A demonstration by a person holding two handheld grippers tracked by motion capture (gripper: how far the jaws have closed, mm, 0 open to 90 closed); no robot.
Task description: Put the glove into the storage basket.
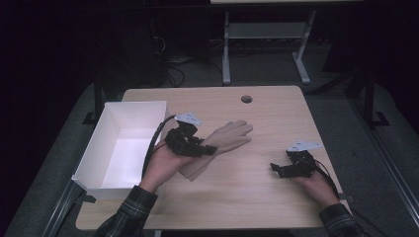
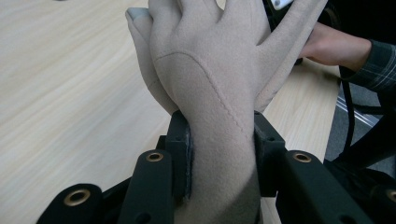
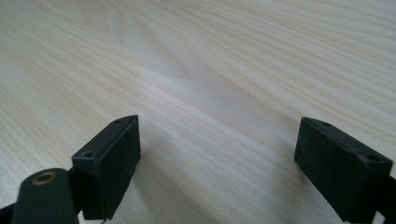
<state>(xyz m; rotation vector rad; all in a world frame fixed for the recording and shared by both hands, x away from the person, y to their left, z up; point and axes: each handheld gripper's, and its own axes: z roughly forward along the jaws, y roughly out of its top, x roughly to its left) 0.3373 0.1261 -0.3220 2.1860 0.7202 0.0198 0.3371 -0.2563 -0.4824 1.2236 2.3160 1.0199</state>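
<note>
Black jaws of the left gripper (image 2: 219,144) clamp the wrist part of a beige felt-like fabric glove (image 2: 210,70), one pad pressing on each side of the cloth. From the high view, this left gripper (image 1: 205,149) holds the glove (image 1: 230,137) above the pale wooden worktop (image 1: 257,197), the glove's fingers pointing away toward the far right and its cuff hanging down toward the person's left hand (image 1: 160,165). Just to the left, a white open rectangular box (image 1: 94,158) stands at the worktop's left edge, apart from the glove. On the right side, the right gripper (image 1: 277,169) rests low on the worktop in the person's right hand (image 1: 316,185), well apart from the glove. Its own view shows the right gripper (image 3: 217,163) with jaws spread wide and bare wood grain between them.
</note>
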